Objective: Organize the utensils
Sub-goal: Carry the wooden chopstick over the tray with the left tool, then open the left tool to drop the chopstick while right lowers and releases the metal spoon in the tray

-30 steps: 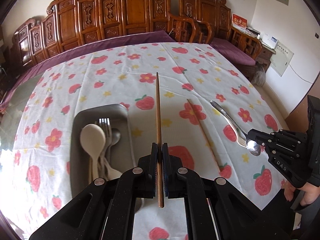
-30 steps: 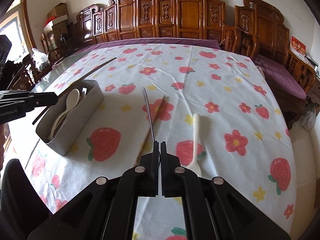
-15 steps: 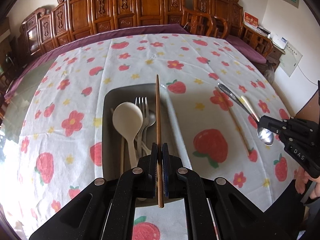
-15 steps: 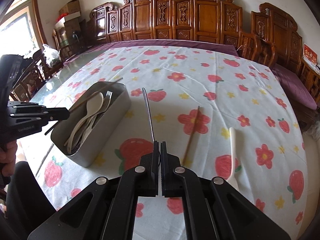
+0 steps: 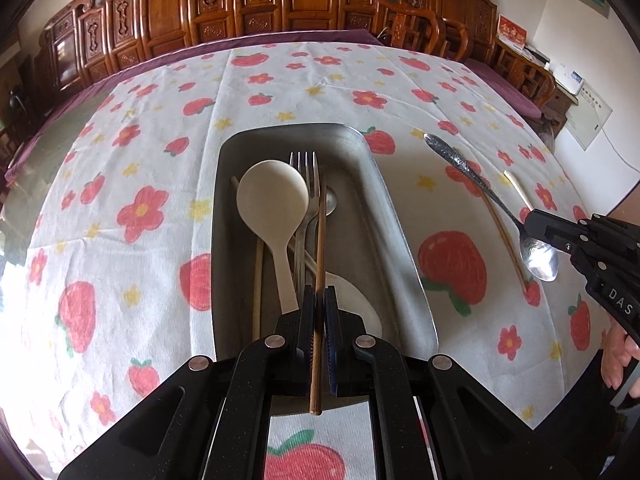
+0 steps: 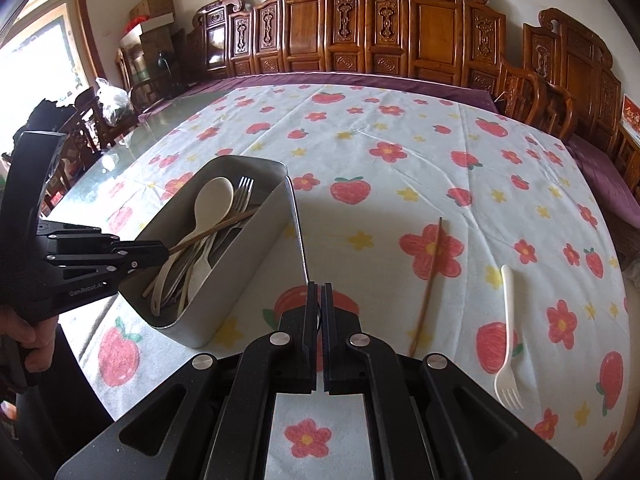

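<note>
The brown chopstick [image 5: 320, 240] is pinched tight by the left gripper [image 5: 319, 300], its tip aimed lengthwise into the gray box [image 5: 400, 232]. The metal spoon [image 5: 480, 188] is squeezed by the right gripper [image 6: 316, 292], handle pointing away.

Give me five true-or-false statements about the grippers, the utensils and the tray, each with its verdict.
1. The left gripper is shut on a chopstick. True.
2. The right gripper is empty. False: it is shut on a metal spoon, gripped near the bowl.
3. The tray already holds a pale spoon and a fork. True.
4. No utensils remain on the tablecloth. False: a second chopstick and a white fork lie on it.
5. The held chopstick is over the tray. True.
</note>
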`<state>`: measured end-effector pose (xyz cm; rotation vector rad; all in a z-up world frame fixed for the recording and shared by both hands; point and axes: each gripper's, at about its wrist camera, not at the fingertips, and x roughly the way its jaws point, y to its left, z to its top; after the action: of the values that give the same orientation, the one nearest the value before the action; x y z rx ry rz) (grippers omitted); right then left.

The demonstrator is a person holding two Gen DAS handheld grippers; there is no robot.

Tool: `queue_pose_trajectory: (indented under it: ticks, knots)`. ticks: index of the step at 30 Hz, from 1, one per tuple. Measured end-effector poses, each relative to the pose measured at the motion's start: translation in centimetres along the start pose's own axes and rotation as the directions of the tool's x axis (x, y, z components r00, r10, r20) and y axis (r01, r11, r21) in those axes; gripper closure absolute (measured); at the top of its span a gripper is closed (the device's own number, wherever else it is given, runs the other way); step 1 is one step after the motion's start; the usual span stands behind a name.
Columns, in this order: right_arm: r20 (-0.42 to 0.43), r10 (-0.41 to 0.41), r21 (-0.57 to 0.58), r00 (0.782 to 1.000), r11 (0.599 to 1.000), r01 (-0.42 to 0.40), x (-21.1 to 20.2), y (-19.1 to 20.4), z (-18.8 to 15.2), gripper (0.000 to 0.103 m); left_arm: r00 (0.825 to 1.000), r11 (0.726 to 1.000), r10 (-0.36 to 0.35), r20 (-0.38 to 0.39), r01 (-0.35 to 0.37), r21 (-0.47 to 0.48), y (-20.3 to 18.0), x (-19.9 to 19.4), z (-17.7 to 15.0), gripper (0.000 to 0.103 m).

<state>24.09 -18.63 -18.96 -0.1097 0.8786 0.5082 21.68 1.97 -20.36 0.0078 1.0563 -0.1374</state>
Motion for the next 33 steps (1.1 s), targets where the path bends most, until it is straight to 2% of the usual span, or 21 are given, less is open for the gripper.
queue_pose_trajectory:
  ticks: [3,7,13,18,27,33]
  knots:
    - [0.001,0.009,-0.001,1.0,1.0,-0.009,0.1,0.6,0.4,0.1,1.0,1.0,-0.008,-0.002,0.008,-0.005,0.1,0.2,0.2,0.098]
    - [0.009,0.032,0.009,0.999,0.999,-0.032,0.3,1.9,1.3,0.1,1.0,1.0,-0.013,0.025,0.013,-0.013,0.5,-0.5,0.5,0.076]
    - [0.006,0.063,0.023,0.998,0.998,-0.064,1.6,4.7,2.5,0.1,0.997,1.0,0.002,0.083,0.0,-0.022,1.9,-2.6,1.1,0.075]
    - [-0.034,0.076,0.066,0.997,0.995,-0.073,4.3,6.7,3.3,0.1,0.993,0.999,0.031,0.116,-0.028,-0.029,3.7,-4.3,1.4,0.075]
    - [-0.092,0.079,0.124,0.993,0.99,-0.067,8.0,9.0,4.5,0.1,0.988,0.997,0.062,0.139,-0.054,-0.062,6.6,-5.9,1.3,0.075]
    - [-0.111,0.134,0.121,0.985,0.985,-0.12,8.6,9.6,4.1,0.098,0.987,0.996,0.069,0.145,-0.06,-0.07,7.2,-6.2,1.1,0.075]
